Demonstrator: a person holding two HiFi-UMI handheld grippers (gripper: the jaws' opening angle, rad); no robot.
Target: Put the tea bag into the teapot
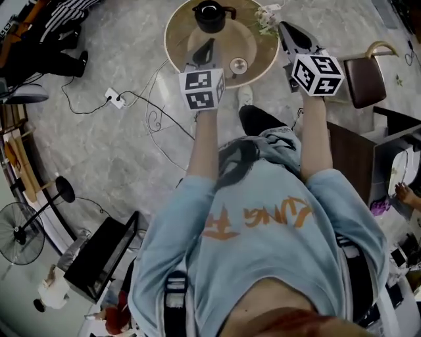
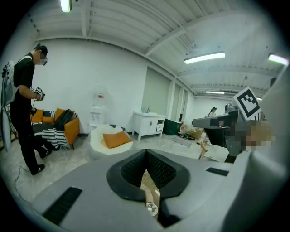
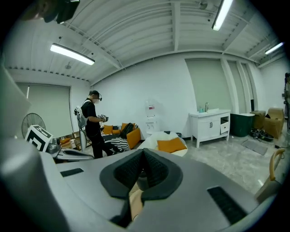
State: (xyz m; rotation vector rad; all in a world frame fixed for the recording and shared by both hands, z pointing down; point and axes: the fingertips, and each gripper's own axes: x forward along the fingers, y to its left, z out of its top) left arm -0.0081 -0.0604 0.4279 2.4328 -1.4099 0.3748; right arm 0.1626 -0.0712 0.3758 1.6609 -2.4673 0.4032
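A grey marble floor (image 1: 112,151) spreads under me, with a white power strip (image 1: 116,99) and its cables on it. Both my arms reach forward to a round tan desk (image 1: 176,36). The left tool (image 1: 206,47) hovers over the near part of the desk, and in its own view (image 2: 146,156) the jaws are pressed together with nothing between them. The right tool (image 1: 286,33) is over the desk's right rim; its jaws (image 3: 142,154) also meet, empty. A small round object (image 1: 238,64) lies on the desk between the two tools, apart from both. Beyond it, at the desk's far side, stands the black teapot (image 1: 210,14), upright. A pale scrap (image 1: 266,16) at the rim beside the right tool is too small to name, and I cannot make out the tea bag. A brown chair (image 1: 365,80) stands to the right of the desk.
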